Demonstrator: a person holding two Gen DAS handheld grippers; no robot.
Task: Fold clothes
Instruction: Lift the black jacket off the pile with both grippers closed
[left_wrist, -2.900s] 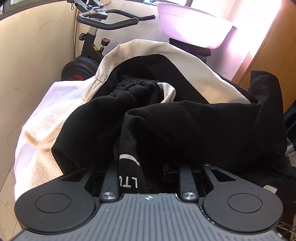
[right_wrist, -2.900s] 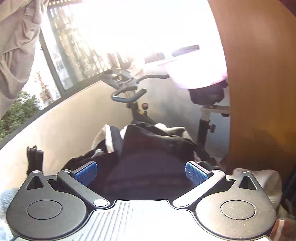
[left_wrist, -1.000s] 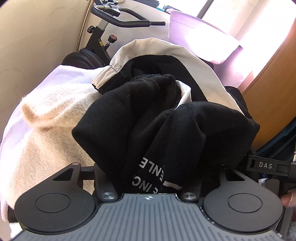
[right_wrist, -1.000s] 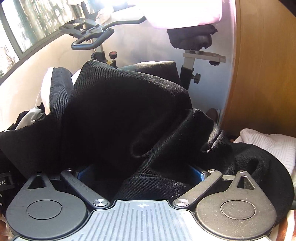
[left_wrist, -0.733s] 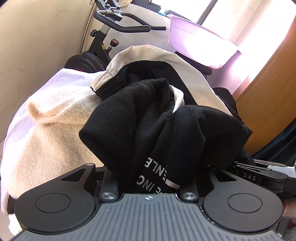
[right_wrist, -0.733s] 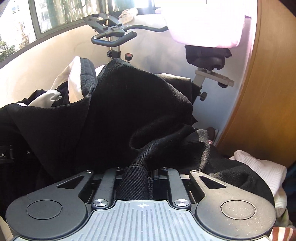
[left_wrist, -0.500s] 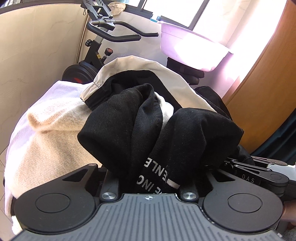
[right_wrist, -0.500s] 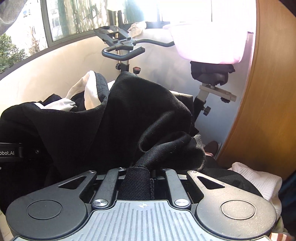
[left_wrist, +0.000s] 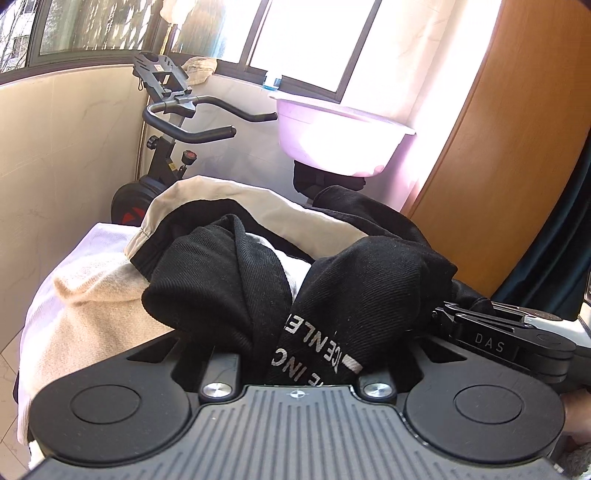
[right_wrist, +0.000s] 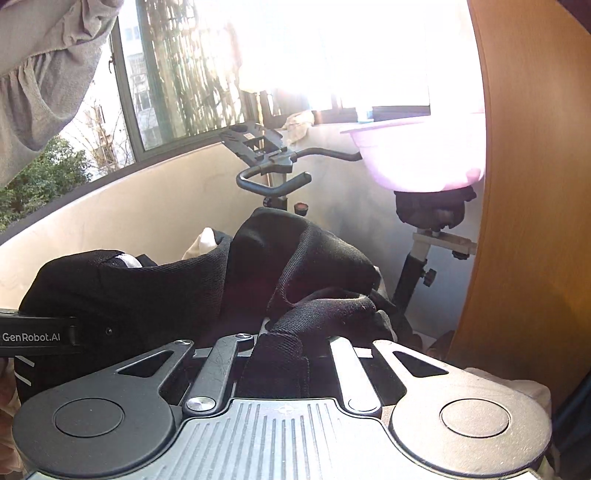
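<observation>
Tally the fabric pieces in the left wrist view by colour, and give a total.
Black: 1, the black garment with grey lettering, gripped by the left gripper and the right gripper
Beige: 1, the beige garment behind it
Cream: 1, the cream towel at left
Total: 3

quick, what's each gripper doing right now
Left gripper: shut on the black garment.
Right gripper: shut on the same black garment, on another fold of it.
</observation>
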